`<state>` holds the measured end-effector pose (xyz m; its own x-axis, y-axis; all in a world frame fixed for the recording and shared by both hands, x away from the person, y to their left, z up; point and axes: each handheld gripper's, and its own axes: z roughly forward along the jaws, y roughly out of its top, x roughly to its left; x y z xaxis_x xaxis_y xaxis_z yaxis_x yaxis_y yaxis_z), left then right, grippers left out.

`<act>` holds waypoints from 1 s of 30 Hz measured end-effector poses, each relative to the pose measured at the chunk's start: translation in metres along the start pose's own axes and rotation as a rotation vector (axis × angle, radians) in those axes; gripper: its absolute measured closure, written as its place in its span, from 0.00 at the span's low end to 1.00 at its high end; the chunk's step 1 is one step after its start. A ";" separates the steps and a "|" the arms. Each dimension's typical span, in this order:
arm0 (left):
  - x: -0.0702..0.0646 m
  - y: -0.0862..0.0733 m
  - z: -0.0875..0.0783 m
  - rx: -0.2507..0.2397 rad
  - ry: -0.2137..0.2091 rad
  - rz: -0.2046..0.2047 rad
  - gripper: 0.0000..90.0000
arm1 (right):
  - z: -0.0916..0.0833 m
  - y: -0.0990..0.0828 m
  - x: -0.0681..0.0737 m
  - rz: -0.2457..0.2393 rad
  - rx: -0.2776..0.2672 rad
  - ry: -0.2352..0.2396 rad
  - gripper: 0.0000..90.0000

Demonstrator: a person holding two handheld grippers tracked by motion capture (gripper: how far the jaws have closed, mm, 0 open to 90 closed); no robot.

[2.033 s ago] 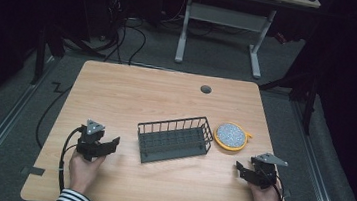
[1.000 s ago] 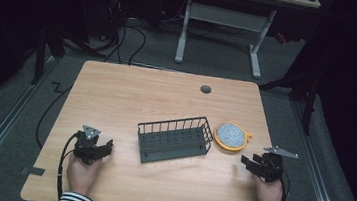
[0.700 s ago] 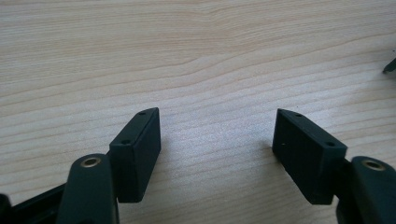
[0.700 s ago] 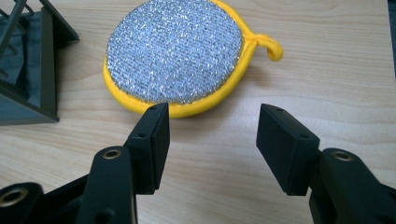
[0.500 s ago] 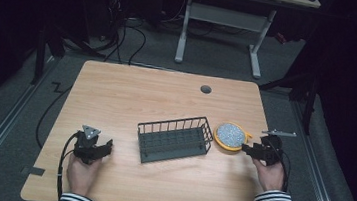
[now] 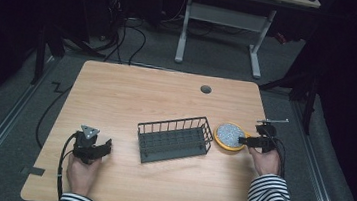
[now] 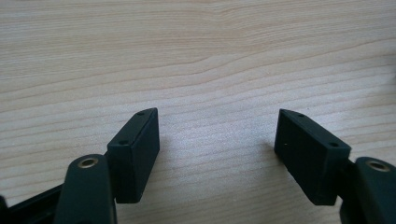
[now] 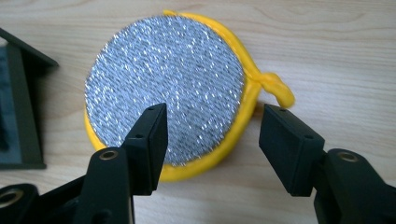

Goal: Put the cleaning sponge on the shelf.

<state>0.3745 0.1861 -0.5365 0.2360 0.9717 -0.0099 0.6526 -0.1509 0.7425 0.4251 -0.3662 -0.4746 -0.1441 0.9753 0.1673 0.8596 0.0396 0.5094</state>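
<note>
While the right gripper (image 6: pixel 251 140) is hovering at the near-right rim of the round scouring pad (image 8: pixel 166 91), its jaws are standing spread, one over the silver mesh face and the other outside the yellow edge, just short of the small yellow loop (image 8: pixel 275 91); nothing is pinched yet. That pad is lying flat on the table (image 6: pixel 131 95) toward the right edge, just beside the right end of the dark wire basket (image 6: pixel 174 139), apart from it by a narrow strip of wood. No long axis to speak of on a disc; the loop is sticking out on the side facing the right hand, so the rim is lying straight ahead between the jaws. Judging from this, a closing squeeze on the rim looks like the likely next move. Over by the near-left corner, the left gripper (image 6: pixel 92 148) is resting low over bare wood with its jaws wide apart and empty, well apart from the pad; the right hand is plainly nearer.
</note>
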 end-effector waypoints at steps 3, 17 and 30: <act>0.000 0.000 0.000 0.001 0.001 -0.001 0.35 | 0.006 0.005 -0.002 0.025 0.018 0.020 0.47; 0.000 0.000 0.000 0.000 0.003 -0.003 0.35 | 0.027 0.013 -0.003 0.055 0.064 0.035 0.53; -0.001 0.000 0.000 -0.001 -0.006 0.005 0.34 | 0.025 0.014 -0.002 0.002 0.051 0.048 0.90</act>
<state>0.3742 0.1852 -0.5366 0.2435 0.9698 -0.0097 0.6509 -0.1560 0.7429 0.4492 -0.3619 -0.4890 -0.1643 0.9639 0.2096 0.8836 0.0494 0.4657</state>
